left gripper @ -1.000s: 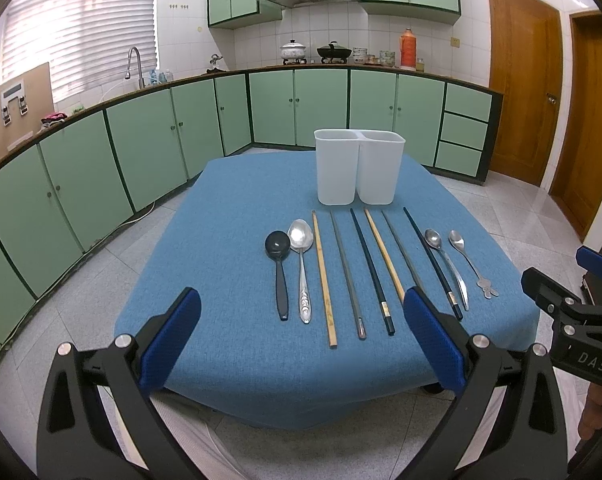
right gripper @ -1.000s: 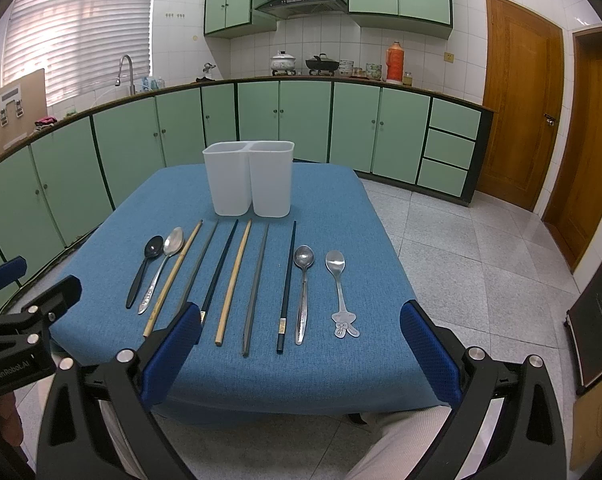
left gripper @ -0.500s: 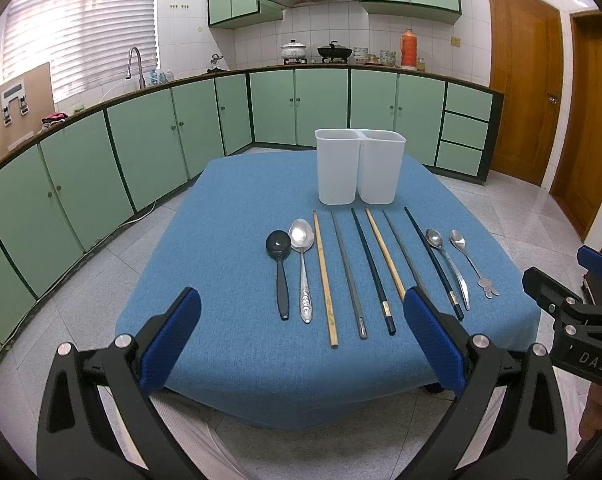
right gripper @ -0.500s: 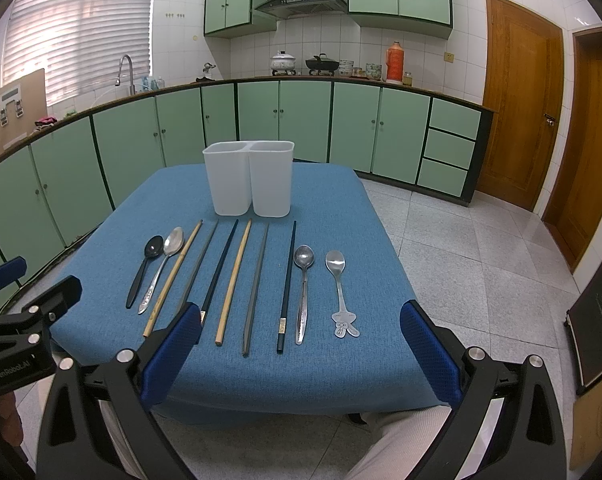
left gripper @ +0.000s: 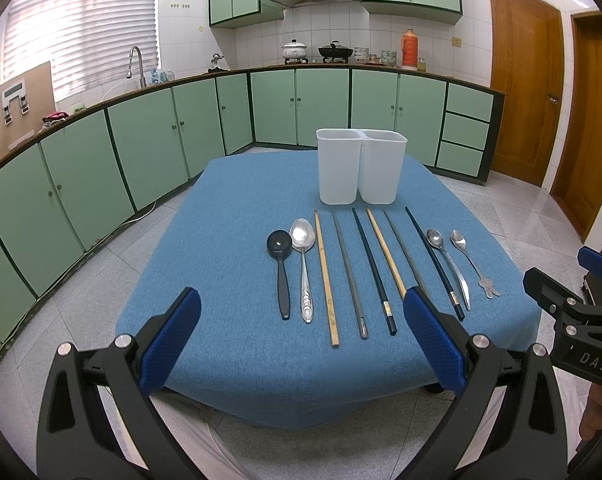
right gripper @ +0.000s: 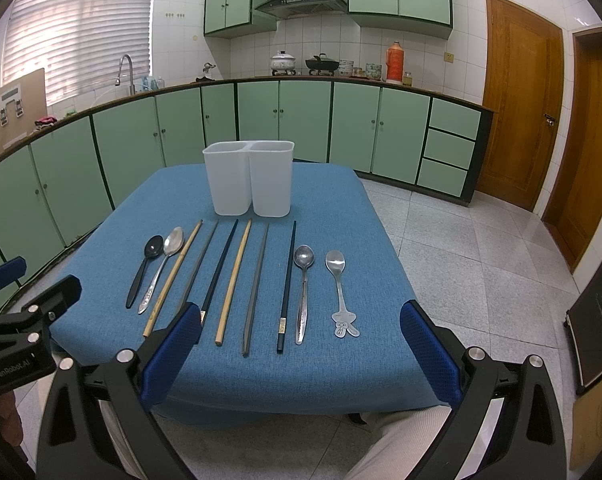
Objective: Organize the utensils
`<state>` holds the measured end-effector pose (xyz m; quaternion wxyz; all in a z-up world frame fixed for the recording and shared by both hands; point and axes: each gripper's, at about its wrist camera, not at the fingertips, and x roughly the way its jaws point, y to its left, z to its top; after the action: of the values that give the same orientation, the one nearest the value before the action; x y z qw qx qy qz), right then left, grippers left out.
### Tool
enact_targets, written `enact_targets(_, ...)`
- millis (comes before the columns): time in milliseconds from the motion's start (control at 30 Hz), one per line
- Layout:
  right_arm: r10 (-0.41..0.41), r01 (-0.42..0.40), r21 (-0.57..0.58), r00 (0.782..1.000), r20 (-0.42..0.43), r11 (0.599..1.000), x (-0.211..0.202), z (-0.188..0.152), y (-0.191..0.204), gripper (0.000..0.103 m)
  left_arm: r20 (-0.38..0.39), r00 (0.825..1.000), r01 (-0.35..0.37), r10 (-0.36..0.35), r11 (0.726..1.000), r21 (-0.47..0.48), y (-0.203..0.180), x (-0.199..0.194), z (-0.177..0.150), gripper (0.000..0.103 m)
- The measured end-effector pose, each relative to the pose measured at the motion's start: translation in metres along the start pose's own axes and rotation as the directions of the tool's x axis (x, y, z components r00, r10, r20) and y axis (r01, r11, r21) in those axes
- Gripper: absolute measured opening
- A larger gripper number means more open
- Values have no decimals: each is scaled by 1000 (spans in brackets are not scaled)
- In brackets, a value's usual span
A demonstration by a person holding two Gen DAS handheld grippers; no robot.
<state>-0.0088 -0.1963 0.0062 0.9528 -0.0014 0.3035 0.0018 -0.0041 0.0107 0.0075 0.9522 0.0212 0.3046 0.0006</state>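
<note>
Spoons point(left gripper: 307, 272) and chopsticks point(right gripper: 234, 280) lie in a row on the desk point(left gripper: 229, 240), long axes pointing toward the white holder point(left gripper: 359, 166). Left hand-held gripper point(left gripper: 301, 336) and right hand-held gripper point(right gripper: 299, 350) hover wide open, empty, at the desk's near edge.

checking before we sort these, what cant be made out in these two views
- Inside of the white two-compartment plastic holder: both views look at its walls from low down, so its contents cannot be told.
- Near end of one grey chopstick: left wrist view, hidden behind the open left gripper's blue pad.
- Near end of another grey chopstick: right wrist view, behind the open right gripper's pad.
- Markings on the dark chopsticks' ends: too small.
</note>
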Motion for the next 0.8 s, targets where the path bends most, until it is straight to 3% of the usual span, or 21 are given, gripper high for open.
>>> enact_targets(700,0,0,1,1000,-3,1000,1,0,1,97,-1,1000,0,0,1000,0,-1,1,0,98)
enact_targets(800,-1,1,1,1000,-4,1000,1,0,1,97,-5,1000,-3,3,1000,-3,13,-3,0,98)
